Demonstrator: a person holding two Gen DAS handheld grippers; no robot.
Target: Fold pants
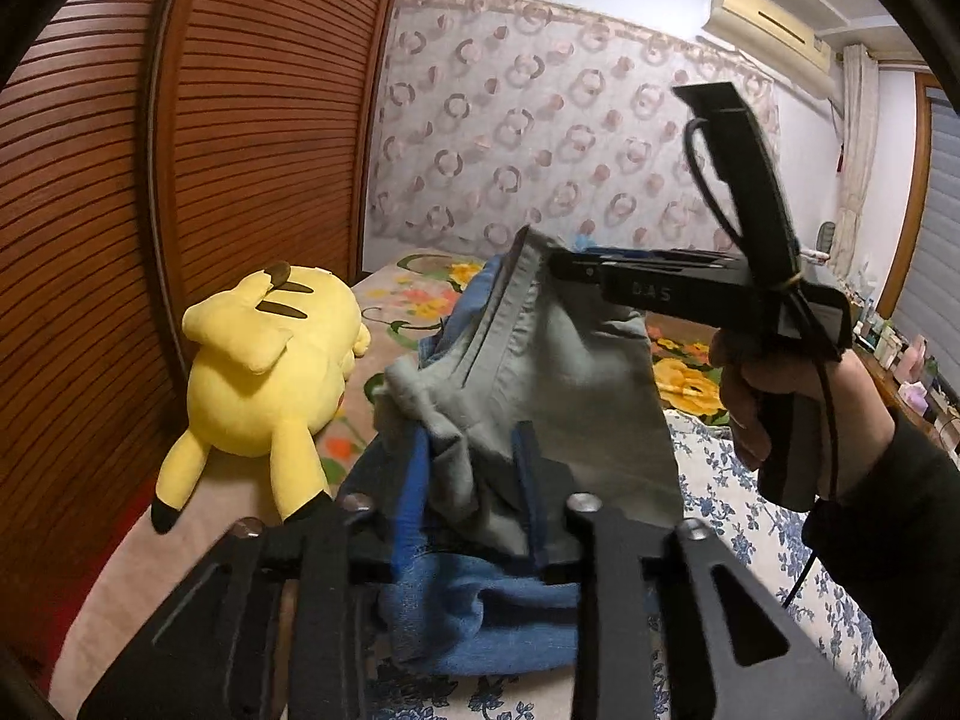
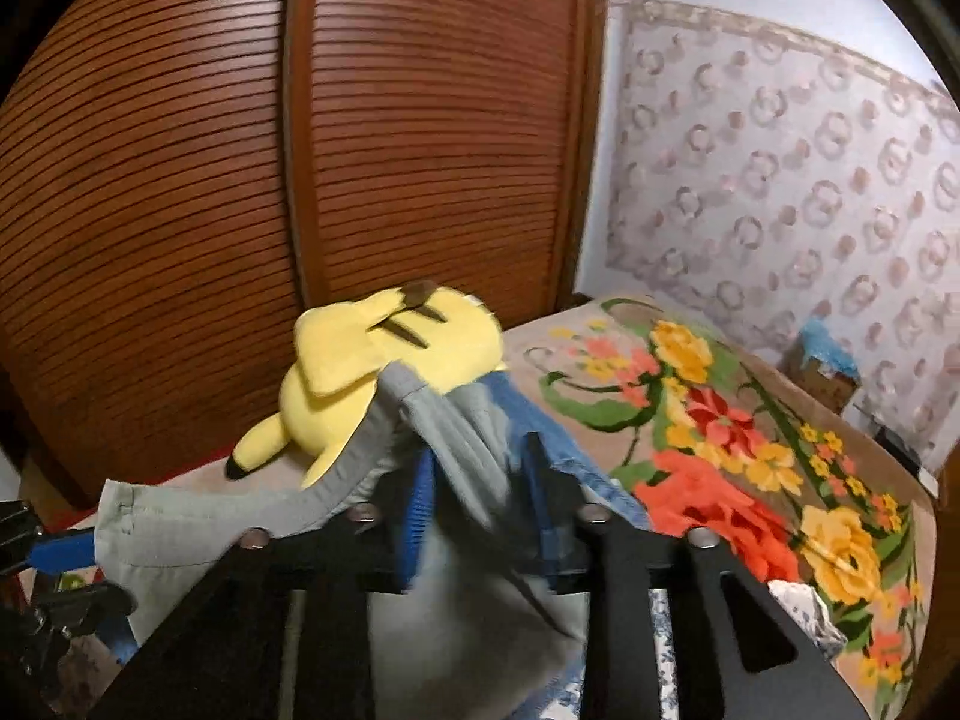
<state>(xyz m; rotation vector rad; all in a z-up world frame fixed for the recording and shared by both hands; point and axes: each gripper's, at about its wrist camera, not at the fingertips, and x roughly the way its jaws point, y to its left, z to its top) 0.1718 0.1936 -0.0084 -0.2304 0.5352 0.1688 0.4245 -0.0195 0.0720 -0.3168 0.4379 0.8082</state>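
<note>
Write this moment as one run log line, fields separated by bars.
step: fold pants | left gripper: fabric between fingers | right gripper: fabric between fingers | pants: bunched, lifted off bed | yellow plush: beside pants

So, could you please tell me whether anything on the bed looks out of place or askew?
Yes: a yellow Pikachu plush lies face down on the floral blanket, close beside the grey pants, and may crowd the fold. The pants are bunched and rumpled rather than flat, with blue denim heaped under them. Nothing looks spilled or damaged.
</note>
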